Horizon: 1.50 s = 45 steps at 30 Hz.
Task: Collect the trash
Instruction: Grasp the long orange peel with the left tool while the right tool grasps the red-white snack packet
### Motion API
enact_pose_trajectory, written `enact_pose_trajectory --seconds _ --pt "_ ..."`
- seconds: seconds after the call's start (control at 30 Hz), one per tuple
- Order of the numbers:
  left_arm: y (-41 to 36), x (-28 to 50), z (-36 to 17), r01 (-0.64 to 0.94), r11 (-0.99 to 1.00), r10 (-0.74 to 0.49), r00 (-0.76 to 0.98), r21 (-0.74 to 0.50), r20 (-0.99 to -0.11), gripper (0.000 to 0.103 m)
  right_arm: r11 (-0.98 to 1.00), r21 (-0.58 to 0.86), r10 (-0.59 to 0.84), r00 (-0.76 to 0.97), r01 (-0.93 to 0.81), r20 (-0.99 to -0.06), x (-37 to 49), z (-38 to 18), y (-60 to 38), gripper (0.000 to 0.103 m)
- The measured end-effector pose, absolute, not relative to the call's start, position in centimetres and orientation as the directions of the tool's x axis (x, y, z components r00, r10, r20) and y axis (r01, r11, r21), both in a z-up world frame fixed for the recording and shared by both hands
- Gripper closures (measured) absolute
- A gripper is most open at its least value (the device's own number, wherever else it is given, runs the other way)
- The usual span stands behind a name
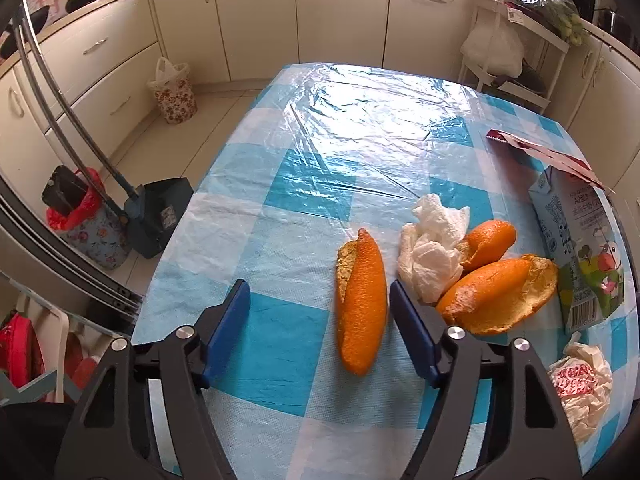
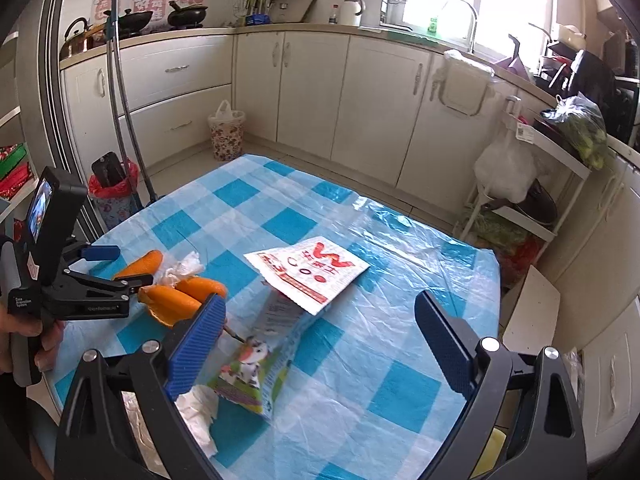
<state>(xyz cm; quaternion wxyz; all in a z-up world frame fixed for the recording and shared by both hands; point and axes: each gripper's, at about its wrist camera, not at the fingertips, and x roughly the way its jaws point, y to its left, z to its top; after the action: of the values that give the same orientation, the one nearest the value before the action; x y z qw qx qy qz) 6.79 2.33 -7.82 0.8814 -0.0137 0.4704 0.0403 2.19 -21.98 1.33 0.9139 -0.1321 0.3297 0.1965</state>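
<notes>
Our left hand-held gripper point(image 1: 320, 304) gapes wide and empty around the long orange peel point(image 1: 362, 304); closing off-centre could clip the tissue point(image 1: 430, 256) instead.

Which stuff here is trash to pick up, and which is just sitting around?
Trash to collect:
- orange peel
- two more peels
- crumpled tissue
- milk carton
- red-and-white wrapper
- crumpled printed paper

Just sitting around:
- floral bin
- dustpan
- kettle
</notes>
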Motion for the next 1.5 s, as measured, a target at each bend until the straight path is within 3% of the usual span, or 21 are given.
enact_pose_trajectory --seconds 0.13,0.4,0.5,0.57,0.67,0.77,0.83,0.9,1.2,1.43,1.5 --pt "2.7 6.9 -7.6 -0.076 0.997 0.033 0.559 -0.011 -0.829 0.048 0.867 -0.164 0.244 0.687 -0.471 -0.685 3.4 0.0 -19.7 0.011" --pt "2.7 7.5 -7.5 -0.077 0.996 0.014 0.56 -0.035 -0.828 0.048 0.853 -0.215 0.207 0.687 -0.475 -0.696 5.7 -2.0 -17.8 0.018" --pt "2.6 7.7 -7.6 -0.077 0.996 0.013 0.56 -0.036 -0.829 0.048 0.874 -0.15 0.24 0.678 -0.463 -0.695 6.7 -2.0 -18.1 0.033" --pt "2.5 7.7 -7.6 -0.074 0.996 0.01 0.563 -0.038 -0.826 0.048 0.89 -0.052 0.29 0.651 -0.453 -0.701 7.5 -1.8 -18.8 0.056" --pt "2.6 7.8 -7.6 -0.078 0.996 0.005 0.566 -0.047 -0.825 0.051 0.904 0.102 0.36 0.613 -0.414 -0.703 8.4 -1.7 -20.3 0.084" --pt "2.7 7.9 -7.5 -0.081 0.995 -0.005 0.567 -0.062 -0.824 0.06 0.9 0.225 0.42 0.601 -0.374 -0.68 8.7 -1.3 -22.0 0.098" --pt "2.7 7.8 -7.5 -0.073 0.994 -0.028 0.569 -0.085 -0.822 0.074 0.887 0.307 0.46 0.605 -0.345 -0.65 8.8 -0.8 -23.2 0.101" --pt "2.7 7.8 -7.5 -0.071 0.993 -0.036 0.567 -0.093 -0.823 0.079 0.872 0.367 0.489 0.612 -0.324 -0.622 8.8 -0.4 -24.2 0.102" --pt "2.5 7.6 -7.6 -0.055 0.994 -0.05 0.57 -0.099 -0.82 0.082 0.814 0.506 0.554 0.638 -0.284 -0.534 8.5 1.0 -26.9 0.102" --pt "2.3 7.7 -7.6 -0.054 0.994 -0.043 0.572 -0.09 -0.819 0.082 0.869 0.325 0.488 0.539 -0.372 -0.687 8.1 -0.4 -22.7 0.101" --pt "2.3 7.7 -7.6 -0.054 0.994 -0.044 0.572 -0.09 -0.819 0.082 0.873 0.269 0.463 0.524 -0.406 -0.715 7.9 -0.9 -21.4 0.07"
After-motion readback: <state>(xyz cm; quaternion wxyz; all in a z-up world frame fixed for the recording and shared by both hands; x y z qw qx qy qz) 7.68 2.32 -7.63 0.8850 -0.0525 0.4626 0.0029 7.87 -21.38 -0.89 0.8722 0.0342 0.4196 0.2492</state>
